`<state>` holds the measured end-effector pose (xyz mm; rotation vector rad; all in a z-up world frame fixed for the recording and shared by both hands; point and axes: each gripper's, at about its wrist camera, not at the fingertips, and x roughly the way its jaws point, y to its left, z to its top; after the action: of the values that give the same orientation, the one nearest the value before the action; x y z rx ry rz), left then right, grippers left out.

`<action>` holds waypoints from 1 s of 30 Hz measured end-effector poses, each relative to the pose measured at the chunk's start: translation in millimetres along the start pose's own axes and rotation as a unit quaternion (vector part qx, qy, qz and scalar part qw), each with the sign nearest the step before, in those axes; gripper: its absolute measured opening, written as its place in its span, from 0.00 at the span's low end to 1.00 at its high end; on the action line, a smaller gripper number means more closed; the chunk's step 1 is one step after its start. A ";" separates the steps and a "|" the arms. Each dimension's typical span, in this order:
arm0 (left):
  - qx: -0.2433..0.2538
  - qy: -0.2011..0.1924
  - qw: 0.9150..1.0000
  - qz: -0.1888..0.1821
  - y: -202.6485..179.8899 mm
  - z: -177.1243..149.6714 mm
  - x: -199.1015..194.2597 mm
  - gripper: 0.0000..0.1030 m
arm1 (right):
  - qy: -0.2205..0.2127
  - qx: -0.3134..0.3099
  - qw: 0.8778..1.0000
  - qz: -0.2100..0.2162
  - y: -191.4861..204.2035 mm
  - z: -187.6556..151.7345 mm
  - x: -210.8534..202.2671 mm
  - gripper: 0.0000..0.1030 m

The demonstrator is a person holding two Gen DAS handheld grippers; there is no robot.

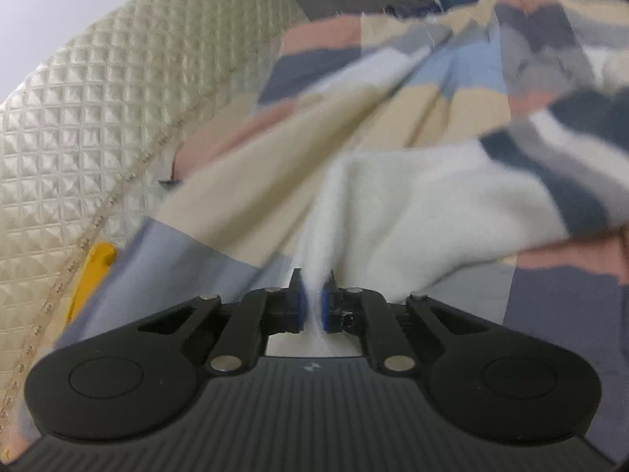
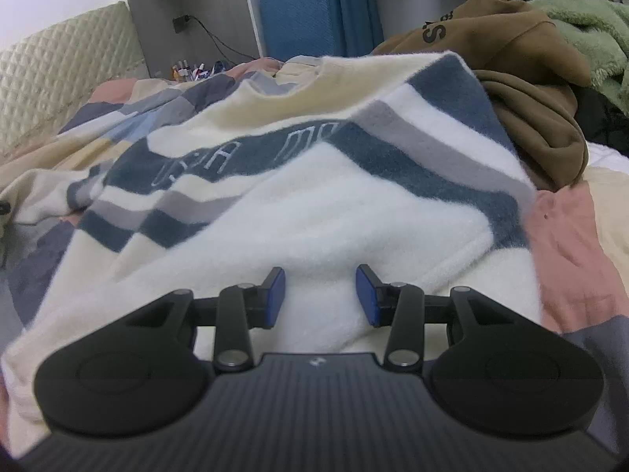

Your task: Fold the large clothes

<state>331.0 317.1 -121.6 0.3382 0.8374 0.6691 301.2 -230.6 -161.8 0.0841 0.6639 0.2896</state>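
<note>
Left gripper (image 1: 313, 299): fingers (image 1: 299, 301) pinched tight on a white fold of the striped sweater (image 1: 412, 212). Sweater lies spread on the patchwork bedspread (image 1: 236, 181), quilted headboard (image 1: 98, 98) at 10 o'clock. Right gripper (image 2: 320, 295): fingers (image 2: 275, 295) partly open, hovering over sweater's white hem; contact unclear. Brown hoodie (image 2: 523, 90) at 2 o'clock.

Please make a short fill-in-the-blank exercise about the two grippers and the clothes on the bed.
1. The left gripper is shut on a pinch of the striped sweater's ____ fabric.
2. The right gripper's jaws stand ____ over the sweater.
3. Beside the sweater lies a ____ hoodie.

Missing words: white; open; brown
</note>
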 end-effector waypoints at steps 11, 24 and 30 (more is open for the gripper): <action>-0.056 -0.069 0.985 -0.145 30.9 73.3 -157.0 0.07 | -0.015 0.041 0.999 0.021 -3.3 4.0 -24.4 0.42; 0.046 -0.168 0.917 -0.358 -122.0 104.4 -377.1 0.07 | -0.084 0.096 0.991 0.030 -30.2 11.2 -78.3 0.43; 0.055 -0.098 0.886 -0.450 -231.1 65.8 -369.5 0.07 | -0.109 0.150 0.983 0.012 -63.7 13.7 -93.7 0.43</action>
<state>297.8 -102.3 9.8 0.0846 0.7353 -0.2822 254.6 -318.6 -106.0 0.4077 0.4842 0.1974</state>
